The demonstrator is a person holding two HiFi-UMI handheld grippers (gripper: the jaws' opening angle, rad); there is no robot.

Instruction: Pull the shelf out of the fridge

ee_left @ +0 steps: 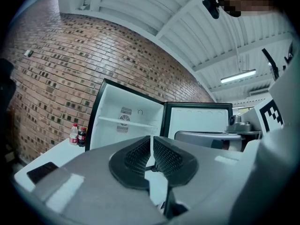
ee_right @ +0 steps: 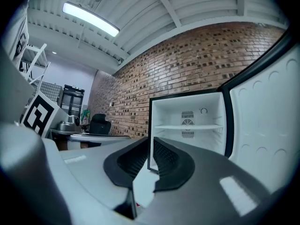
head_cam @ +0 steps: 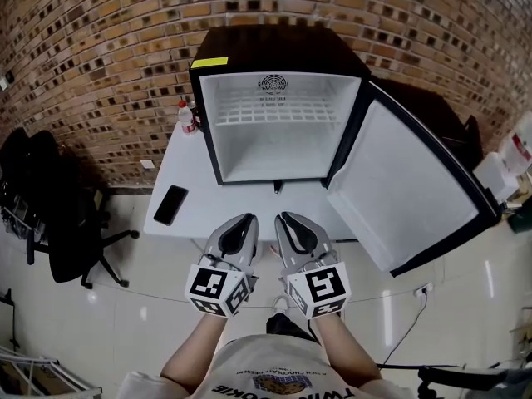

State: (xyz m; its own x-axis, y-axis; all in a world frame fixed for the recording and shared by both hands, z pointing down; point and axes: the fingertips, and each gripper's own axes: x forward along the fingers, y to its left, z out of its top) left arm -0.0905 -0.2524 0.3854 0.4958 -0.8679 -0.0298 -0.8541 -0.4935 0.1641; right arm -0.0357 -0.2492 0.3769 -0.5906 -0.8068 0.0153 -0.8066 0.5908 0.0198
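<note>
A small black fridge point(head_cam: 278, 48) stands on a white table point(head_cam: 191, 198) with its door point(head_cam: 407, 194) swung wide to the right. Inside, a white wire shelf point(head_cam: 273, 109) lies across the upper half; the same shelf point(ee_left: 123, 122) shows in the left gripper view, and the shelf point(ee_right: 187, 126) appears again in the right gripper view. My left gripper point(head_cam: 249, 219) and right gripper point(head_cam: 281, 219) hover side by side just off the table's front edge, well short of the fridge. Both are shut with nothing between the pads.
A black phone point(head_cam: 170, 204) lies on the table's left part. Two small bottles point(head_cam: 188, 116) stand left of the fridge by the brick wall. A black office chair point(head_cam: 62, 214) sits at the left. A cable runs to a floor socket point(head_cam: 422, 290).
</note>
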